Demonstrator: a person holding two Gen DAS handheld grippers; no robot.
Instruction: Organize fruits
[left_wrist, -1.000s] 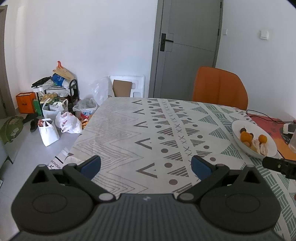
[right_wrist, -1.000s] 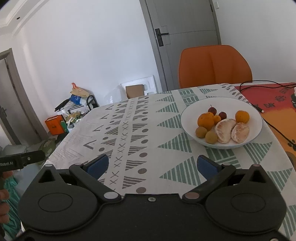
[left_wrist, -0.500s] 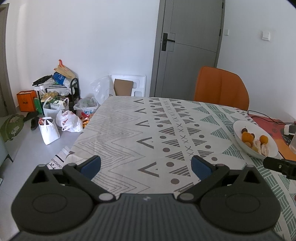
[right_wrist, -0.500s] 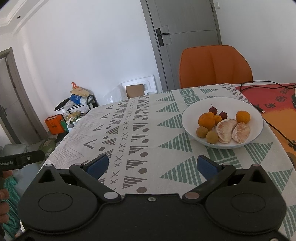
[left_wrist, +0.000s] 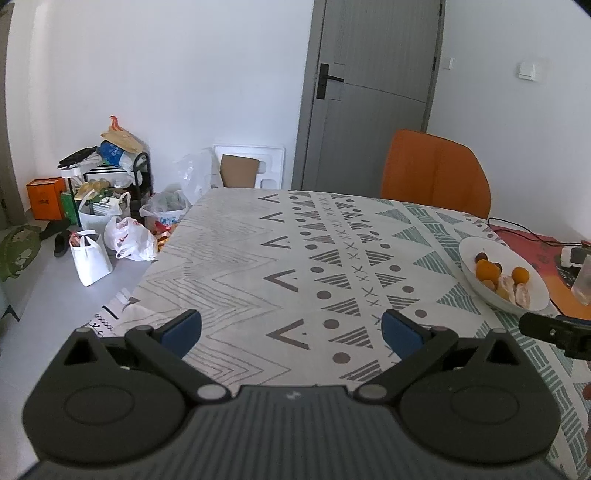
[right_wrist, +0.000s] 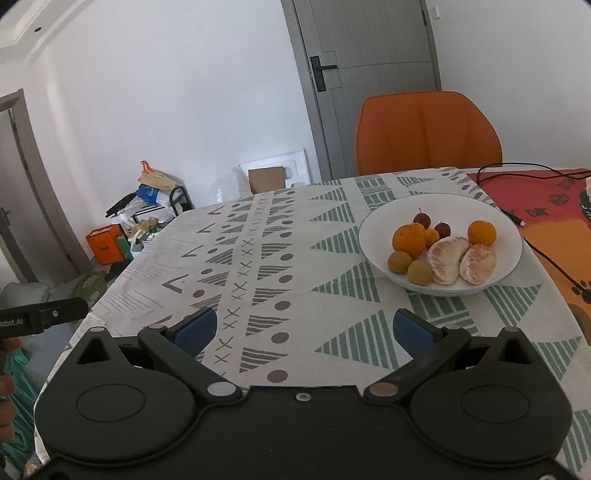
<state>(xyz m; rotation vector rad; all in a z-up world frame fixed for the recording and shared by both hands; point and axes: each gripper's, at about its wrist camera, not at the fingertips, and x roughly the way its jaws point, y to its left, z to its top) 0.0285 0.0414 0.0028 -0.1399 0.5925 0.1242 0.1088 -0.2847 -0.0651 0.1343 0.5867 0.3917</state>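
Both claws, left claw (left_wrist: 291, 328) and right claw (right_wrist: 303, 328), stay level, agape.

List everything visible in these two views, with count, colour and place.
bowl: one, white, on the table's right side
oranges: two large, one small, orange, in the bowl
peeled segments: two, pale orange, front of the bowl
small round fruits: two brownish, two dark red, in the bowl
tablecloth: one, patterned white, grey and green
red mat: one, table's far right
cable: black, across the mat
chair: one, orange, behind the table
door: one, grey
bags: several, on the floor
left gripper: open
right gripper: open
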